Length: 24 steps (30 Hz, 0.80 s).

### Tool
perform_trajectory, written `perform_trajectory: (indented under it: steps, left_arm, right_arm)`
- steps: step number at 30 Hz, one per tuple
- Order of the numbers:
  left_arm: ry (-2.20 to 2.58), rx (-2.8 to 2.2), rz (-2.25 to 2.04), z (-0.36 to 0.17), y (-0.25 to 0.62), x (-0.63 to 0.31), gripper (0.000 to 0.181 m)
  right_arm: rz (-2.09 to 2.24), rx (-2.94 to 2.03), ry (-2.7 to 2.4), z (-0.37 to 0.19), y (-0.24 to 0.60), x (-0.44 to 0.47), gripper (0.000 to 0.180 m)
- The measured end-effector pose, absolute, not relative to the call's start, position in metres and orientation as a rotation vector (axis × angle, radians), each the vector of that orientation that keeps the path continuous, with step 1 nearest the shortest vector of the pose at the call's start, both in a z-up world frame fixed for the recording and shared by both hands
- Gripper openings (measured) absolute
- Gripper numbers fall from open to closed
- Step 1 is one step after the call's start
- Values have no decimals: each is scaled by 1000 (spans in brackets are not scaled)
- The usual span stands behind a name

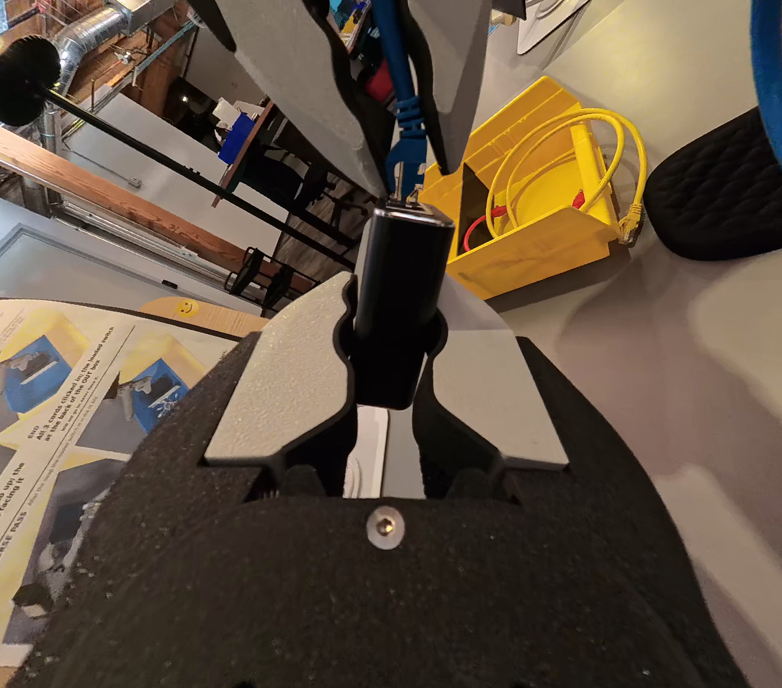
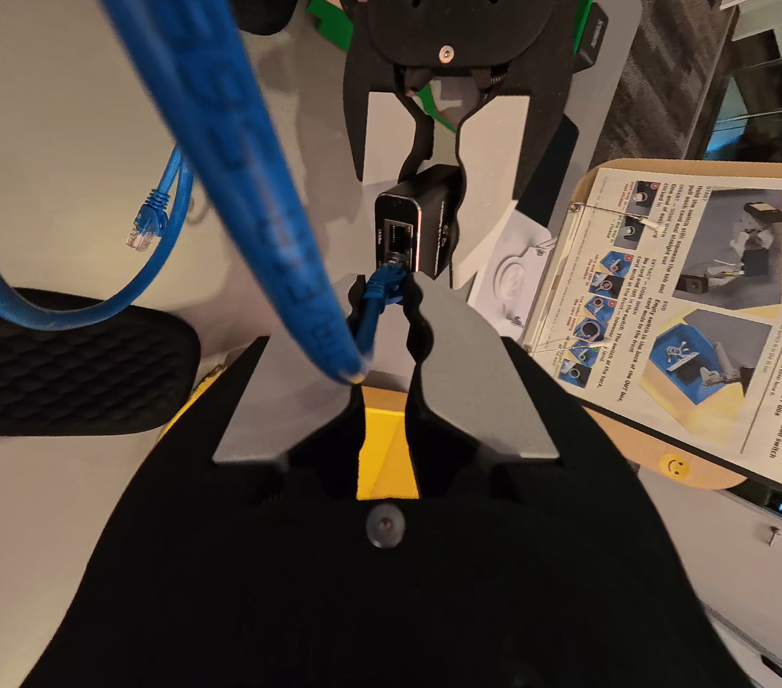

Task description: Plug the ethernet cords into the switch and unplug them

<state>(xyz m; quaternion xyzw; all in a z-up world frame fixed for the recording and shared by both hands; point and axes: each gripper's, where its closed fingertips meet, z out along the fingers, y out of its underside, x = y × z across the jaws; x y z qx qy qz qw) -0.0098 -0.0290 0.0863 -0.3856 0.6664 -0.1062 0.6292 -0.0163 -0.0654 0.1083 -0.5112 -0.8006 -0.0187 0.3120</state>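
Holding black switch (image 1: 400,312) clamped in left gripper (image 1: 391,333) fingers, right gripper (image 2: 387,297) fingers pinching blue cord (image 2: 383,289), plug at port.

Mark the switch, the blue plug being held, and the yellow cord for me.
switch (image 2: 417,232), right wrist view: black side of its body.
blue plug (image 2: 383,287), right wrist view: ribbed boot.
yellow cord (image 1: 563,156), left wrist view: coil in the yellow bin.

The switch (image 1: 400,287) is held between the fingers of the left hand-held gripper (image 1: 391,323), above the surface (image 1: 634,350). Facing it, the cord's plug (image 2: 383,285) is pinched in the right hand-held gripper (image 2: 383,295), touching a port. A bin (image 1: 529,244) containing coiled cords (image 1: 563,168) is placed on the surface behind.
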Motion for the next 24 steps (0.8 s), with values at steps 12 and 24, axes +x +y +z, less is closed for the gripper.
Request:
perform_trajectory:
  steps: [12,24]
  left_arm:
    - [1555,-872,-227,78,-32,0,28]
    - [1282,-799,-366,117,-37,-6,30]
  right_arm:
    - [-59,-1421,-2105,102,-71,-7,19]
    - [110,-1313,-1829,147,-74,-35,16]
